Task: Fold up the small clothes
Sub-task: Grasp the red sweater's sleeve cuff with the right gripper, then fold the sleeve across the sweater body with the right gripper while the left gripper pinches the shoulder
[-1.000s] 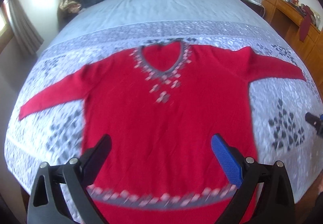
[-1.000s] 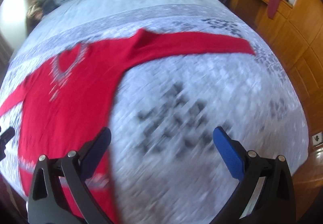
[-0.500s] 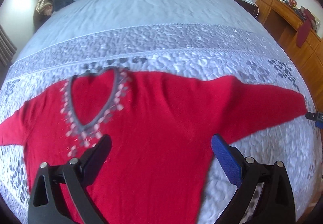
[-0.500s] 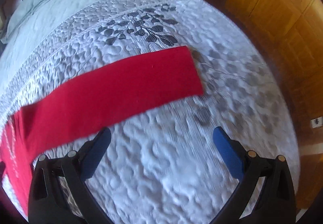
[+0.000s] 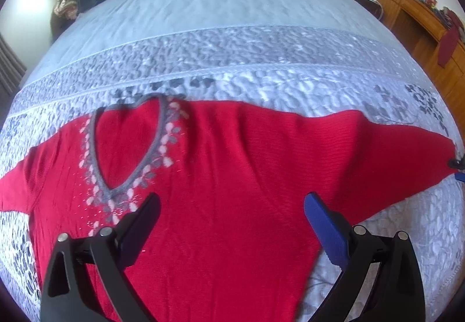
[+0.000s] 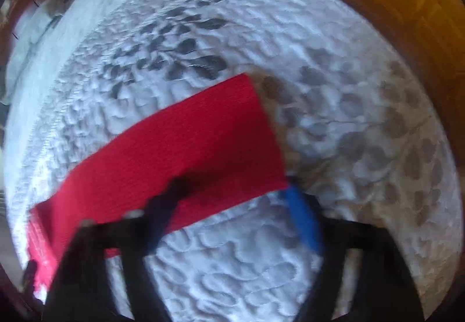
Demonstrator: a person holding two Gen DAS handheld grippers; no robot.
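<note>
Both grippers agape: left gripper point(image 5: 232, 207) above red sweater point(image 5: 232, 176), right gripper point(image 6: 235, 191) straddling its cuff.

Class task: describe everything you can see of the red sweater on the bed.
The sweater is red knit with a grey V-neck trimmed in pink and grey leaf shapes. It lies flat, front up, sleeves spread, on the quilted bedspread. The open left gripper hovers over its chest. The right gripper, blurred, is at the cuff end of one sleeve, jaws apart; whether it touches is unclear.
</note>
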